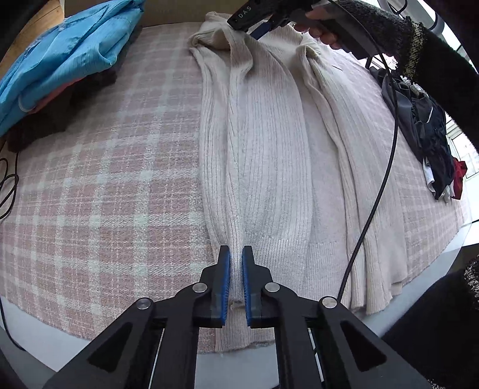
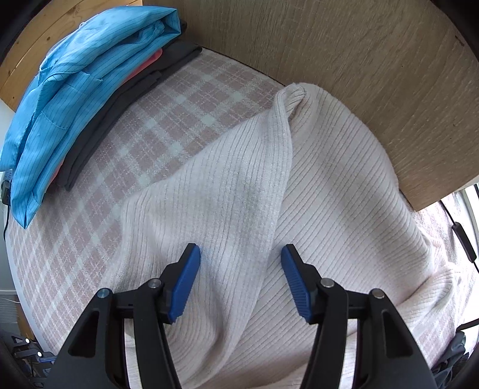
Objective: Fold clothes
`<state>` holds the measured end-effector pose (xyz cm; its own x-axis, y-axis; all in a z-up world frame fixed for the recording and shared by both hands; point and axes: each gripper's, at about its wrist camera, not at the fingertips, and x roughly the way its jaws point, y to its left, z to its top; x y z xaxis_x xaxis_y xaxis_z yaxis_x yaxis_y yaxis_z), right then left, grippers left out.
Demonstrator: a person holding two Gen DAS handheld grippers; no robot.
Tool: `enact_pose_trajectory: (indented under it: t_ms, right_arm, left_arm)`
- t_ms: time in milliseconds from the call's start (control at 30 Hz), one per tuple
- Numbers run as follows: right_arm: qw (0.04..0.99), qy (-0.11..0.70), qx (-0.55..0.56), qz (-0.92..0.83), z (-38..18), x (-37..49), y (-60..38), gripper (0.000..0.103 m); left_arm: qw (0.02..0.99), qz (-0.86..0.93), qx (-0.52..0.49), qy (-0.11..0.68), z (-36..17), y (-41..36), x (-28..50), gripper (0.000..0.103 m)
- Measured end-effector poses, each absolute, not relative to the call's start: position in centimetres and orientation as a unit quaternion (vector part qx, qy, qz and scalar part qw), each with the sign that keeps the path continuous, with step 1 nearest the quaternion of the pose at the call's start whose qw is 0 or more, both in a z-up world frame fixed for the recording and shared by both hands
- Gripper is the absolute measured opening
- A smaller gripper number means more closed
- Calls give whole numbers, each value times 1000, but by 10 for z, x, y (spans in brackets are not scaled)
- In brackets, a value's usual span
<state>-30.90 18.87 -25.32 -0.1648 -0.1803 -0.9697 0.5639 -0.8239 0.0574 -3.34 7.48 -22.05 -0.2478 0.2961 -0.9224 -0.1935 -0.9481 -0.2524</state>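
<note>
A cream ribbed sweater (image 1: 269,143) lies lengthwise on the pink plaid cloth (image 1: 104,185), its sides folded in toward the middle. My left gripper (image 1: 236,254) is shut on a fold of the sweater at its near hem, with fabric pinched between the blue pads. At the far end, a person's hand holds my right gripper (image 1: 257,28) over the sweater's shoulder. In the right wrist view, my right gripper (image 2: 241,254) stands open just above the sweater (image 2: 239,191), astride a folded edge that runs up to the collar end.
A stack of folded clothes topped by a blue garment (image 1: 60,57) (image 2: 74,89) sits at the far left. A heap of dark clothes (image 1: 431,140) lies at the right edge. A black cable (image 1: 377,179) hangs across the sweater. A wooden board (image 2: 374,74) stands behind the table.
</note>
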Motion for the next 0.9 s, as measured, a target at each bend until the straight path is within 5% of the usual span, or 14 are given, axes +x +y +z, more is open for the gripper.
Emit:
enact_pose_trajectory:
  t_ms: [233,433,567,633,900]
  right_arm:
    - [254,166,596,-743,-254,-313,190,60]
    - [258,163,593,-745,-255,-315,193,63]
    - [257,132,581,-761,-243,-314,213,63]
    - [257,83,565,-780,-231,-315,233,63]
    - [255,17,563,-786,-236,-314,260,63]
  left_arm:
    - [163,791,-584,-77,-197,48,-7,5]
    - [125,751,-645,-70,-237,51,-2,7]
    - [103,751,-650,-60,-227,33,-3,28]
    - [97,773,-623,-67,-208,26,-27,36]
    - [128,831,-538,52,-197,66,-197,36]
